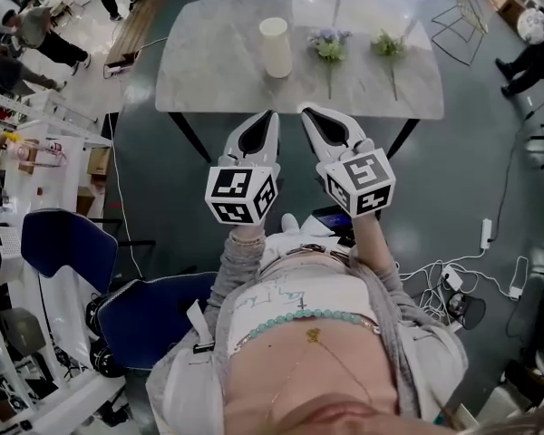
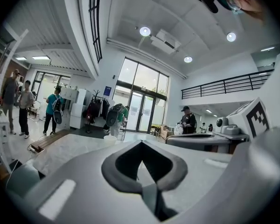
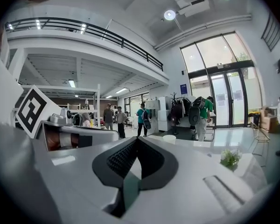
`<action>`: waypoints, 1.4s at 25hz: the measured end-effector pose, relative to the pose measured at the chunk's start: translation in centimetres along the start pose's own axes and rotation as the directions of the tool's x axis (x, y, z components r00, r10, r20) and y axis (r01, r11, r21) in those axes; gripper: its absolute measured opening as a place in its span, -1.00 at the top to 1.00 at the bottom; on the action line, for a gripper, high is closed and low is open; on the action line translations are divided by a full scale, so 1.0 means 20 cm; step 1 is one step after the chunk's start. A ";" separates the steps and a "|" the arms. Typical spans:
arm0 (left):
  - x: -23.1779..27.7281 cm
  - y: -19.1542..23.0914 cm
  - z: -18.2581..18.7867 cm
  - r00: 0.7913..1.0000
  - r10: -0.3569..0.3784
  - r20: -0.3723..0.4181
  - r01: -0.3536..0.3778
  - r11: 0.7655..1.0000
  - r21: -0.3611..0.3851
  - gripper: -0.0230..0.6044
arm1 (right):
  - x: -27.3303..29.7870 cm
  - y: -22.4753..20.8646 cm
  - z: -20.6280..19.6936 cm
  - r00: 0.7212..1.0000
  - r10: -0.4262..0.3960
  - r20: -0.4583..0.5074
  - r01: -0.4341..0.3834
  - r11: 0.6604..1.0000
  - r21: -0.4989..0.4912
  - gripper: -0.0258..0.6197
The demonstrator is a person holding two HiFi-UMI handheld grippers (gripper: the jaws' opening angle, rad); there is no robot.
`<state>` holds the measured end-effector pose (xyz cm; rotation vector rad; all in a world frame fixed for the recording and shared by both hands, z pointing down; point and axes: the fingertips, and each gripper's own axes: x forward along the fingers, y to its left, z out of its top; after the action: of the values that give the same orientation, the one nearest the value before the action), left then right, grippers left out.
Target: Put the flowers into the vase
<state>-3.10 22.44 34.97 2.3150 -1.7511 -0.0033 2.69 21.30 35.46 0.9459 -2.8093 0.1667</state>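
The left gripper (image 1: 269,116) and the right gripper (image 1: 306,111) hover side by side at the near edge of the marble table (image 1: 218,80). Their tips point to 12 o'clock, and each claw is pressed together on nothing. The cream vase (image 1: 275,46) stands upright at 12 o'clock from the left gripper. Two flowers lie flat on the tabletop (stems toward the person). The purple flower (image 1: 330,47) is at 1 o'clock from the right gripper, near the vase. The green flower (image 1: 388,44) is farther out, at 2 o'clock.
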 end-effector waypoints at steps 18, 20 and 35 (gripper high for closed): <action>0.50 0.19 0.12 0.999 0.032 -0.013 -0.032 0.999 -0.018 0.93 | 0.37 -0.42 0.10 0.999 0.031 -0.028 -0.030 1.000 0.005 0.84; 0.56 0.21 0.13 0.999 0.043 -0.018 -0.043 0.999 -0.016 0.93 | 0.42 -0.47 0.12 0.999 0.043 -0.031 -0.043 0.999 0.003 0.84; 0.91 0.23 0.12 0.989 0.136 -0.066 -0.136 0.991 -0.001 0.93 | 0.53 -0.91 0.11 0.994 0.093 -0.062 -0.092 0.996 0.009 0.84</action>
<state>-2.65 3.52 36.14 2.1612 -1.8690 0.0908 5.16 0.25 36.30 0.7978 -2.7983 0.2129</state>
